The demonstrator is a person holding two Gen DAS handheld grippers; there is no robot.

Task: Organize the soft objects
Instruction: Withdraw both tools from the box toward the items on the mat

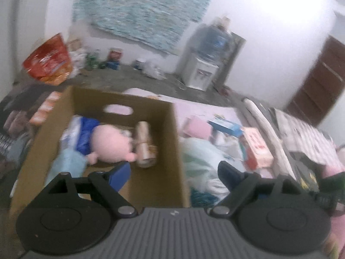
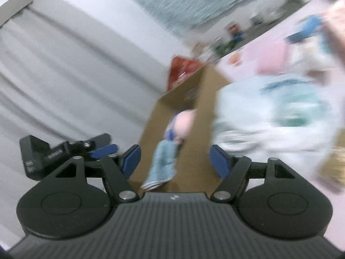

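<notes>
Both grippers, left (image 1: pixel 173 173) and right (image 2: pixel 174 159), have jaws wide open, holding nothing. The pink plush doll (image 1: pixel 112 143) lies inside the cardboard box (image 1: pixel 175 138), beside a light-blue towel (image 1: pixel 66 164).

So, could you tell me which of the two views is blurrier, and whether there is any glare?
Right wrist view: heavy motion smear, the cardboard box and the pale bundle streaked. Left wrist view: softer blur, the pink plush doll readable; glare whitens the upper-right wall.
</notes>
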